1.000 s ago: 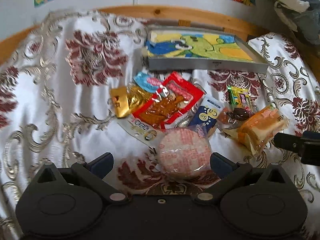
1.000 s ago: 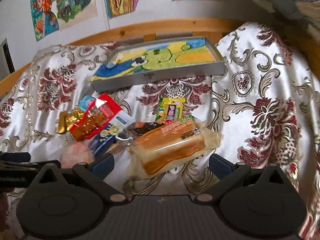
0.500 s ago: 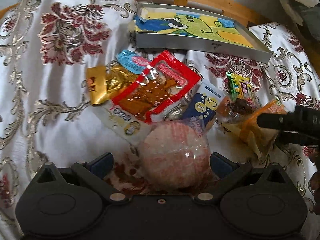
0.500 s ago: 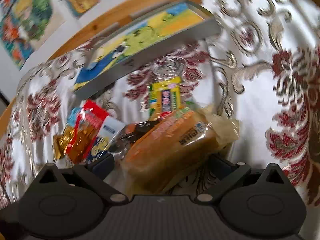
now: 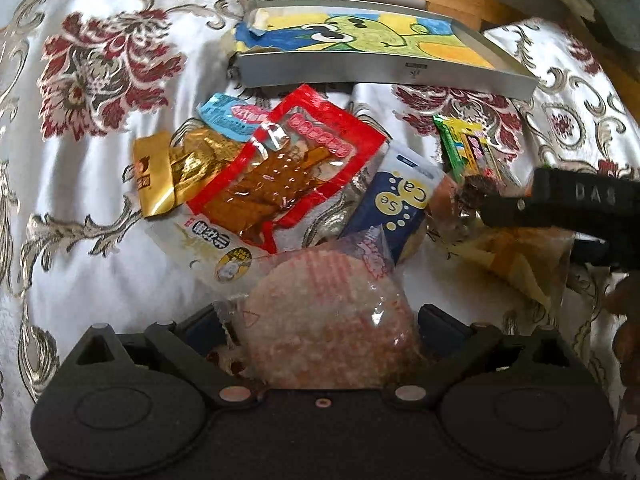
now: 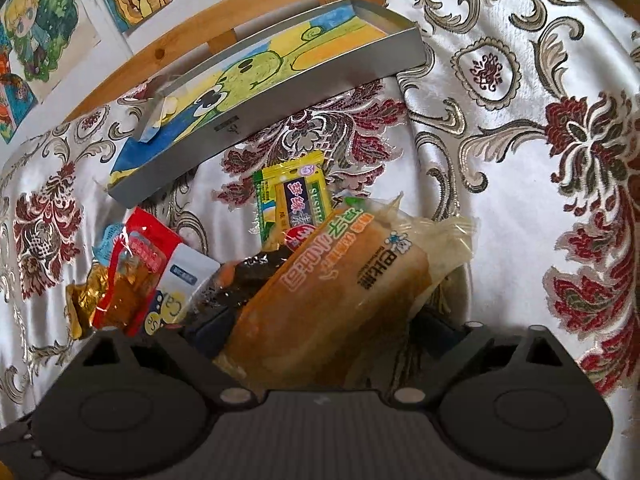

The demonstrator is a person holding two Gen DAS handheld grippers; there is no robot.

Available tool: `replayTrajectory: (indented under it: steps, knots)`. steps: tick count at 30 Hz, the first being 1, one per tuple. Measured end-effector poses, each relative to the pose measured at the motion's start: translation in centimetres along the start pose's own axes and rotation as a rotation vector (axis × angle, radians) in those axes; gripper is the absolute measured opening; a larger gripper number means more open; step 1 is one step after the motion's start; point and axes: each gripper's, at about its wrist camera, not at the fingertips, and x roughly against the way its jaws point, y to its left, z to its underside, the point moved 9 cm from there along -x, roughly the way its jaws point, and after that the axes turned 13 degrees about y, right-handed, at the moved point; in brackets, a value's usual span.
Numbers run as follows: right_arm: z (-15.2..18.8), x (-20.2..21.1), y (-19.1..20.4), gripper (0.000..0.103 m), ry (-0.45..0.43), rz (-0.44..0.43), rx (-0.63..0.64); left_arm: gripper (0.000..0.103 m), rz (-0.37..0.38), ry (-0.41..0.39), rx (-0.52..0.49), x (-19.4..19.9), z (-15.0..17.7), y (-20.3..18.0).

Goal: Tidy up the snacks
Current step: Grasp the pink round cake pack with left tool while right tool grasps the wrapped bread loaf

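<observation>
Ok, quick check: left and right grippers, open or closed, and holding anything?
Left gripper: open around the round pink snack pack, not clamped.
Right gripper: open around the wrapped bread, not clamped.

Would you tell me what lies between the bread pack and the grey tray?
A yellow-green snack packet on the cloth, seen in the right wrist view, between bread pack and tray.

The bread pack [image 6: 336, 300] hides the right jaws' fingertips.
</observation>
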Motion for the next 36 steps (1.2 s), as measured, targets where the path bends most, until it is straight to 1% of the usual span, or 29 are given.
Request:
replayTrajectory:
  steps: [2, 4, 6, 9, 11, 13, 15, 17, 18, 19, 21, 23, 27, 30, 32, 36]
  knots:
    - [0.2, 0.3, -0.1, 0.088, -0.009, -0.004, -0.003, 0.095, 0.003, -0.002, 0.018, 0.0, 0.1, 0.4]
    - [0.4, 0.6, -0.4, 0.079, -0.018, -0.013, -0.022, 0.093, 0.002, -0.008, 0.029, 0.1, 0.1, 0.6]
    - [0.6, 0.9, -0.6, 0.072, -0.019, -0.024, -0.044, 0.088, 0.003, -0.015, 0.044, 0.3, 0.2, 0.7]
    - [0.8, 1.1, -0.8, 0.072, -0.016, -0.041, -0.065, 0.084, 0.004, -0.025, 0.059, 0.5, 0.3, 0.9]
    - [0.7, 1.0, -0.9, 0.075, -0.016, -0.055, -0.065, 0.083, 0.007, -0.031, 0.063, 0.6, 0.4, 1.0]
    - [0.5, 0.8, -0.9, 0.083, -0.023, -0.087, -0.077, 0.082, 0.007, -0.035, 0.064, 0.6, 0.4, 1.0]
    - [0.2, 0.7, -1.0, 0.085, -0.032, -0.123, -0.099, 0.082, 0.008, -0.039, 0.064, 0.6, 0.4, 1.0]
    - [0.1, 0.6, -1.2, 0.083, -0.035, -0.139, -0.112, 0.081, 0.011, -0.047, 0.068, 0.6, 0.5, 1.1]
    - [0.1, 0.7, -1.3, 0.074, -0.039, -0.132, -0.109, 0.081, 0.011, -0.053, 0.070, 0.6, 0.5, 1.1]
    - [0.2, 0.8, -1.4, 0.072, -0.044, -0.108, -0.102, 0.080, 0.008, -0.059, 0.071, 0.6, 0.5, 1.1]
    - [0.5, 1.0, -1.3, 0.070, -0.055, -0.093, -0.080, 0.077, 0.004, -0.063, 0.069, 0.7, 0.6, 1.1]
    - [0.9, 1.3, -0.8, 0.069, -0.060, -0.053, -0.046, 0.077, 0.007, -0.072, 0.074, 1.1, 0.7, 1.2]
    - [2.3, 2.7, 0.1, 0.068, -0.067, 0.016, 0.033, 0.076, 0.033, -0.086, 0.104, 1.8, 1.3, 1.2]
    - [3.1, 3.7, 1.2, 0.067, -0.076, 0.075, 0.154, 0.076, 0.049, -0.096, 0.092, 2.2, 1.3, 0.6]
    - [3.5, 4.3, 2.0, 0.067, -0.093, 0.114, 0.234, 0.076, 0.048, -0.103, 0.081, 2.4, 1.4, 0.3]
    - [3.8, 4.6, 3.5, 0.067, -0.137, 0.184, 0.354, 0.076, 0.036, -0.129, 0.095, 3.0, 1.4, 0.5]
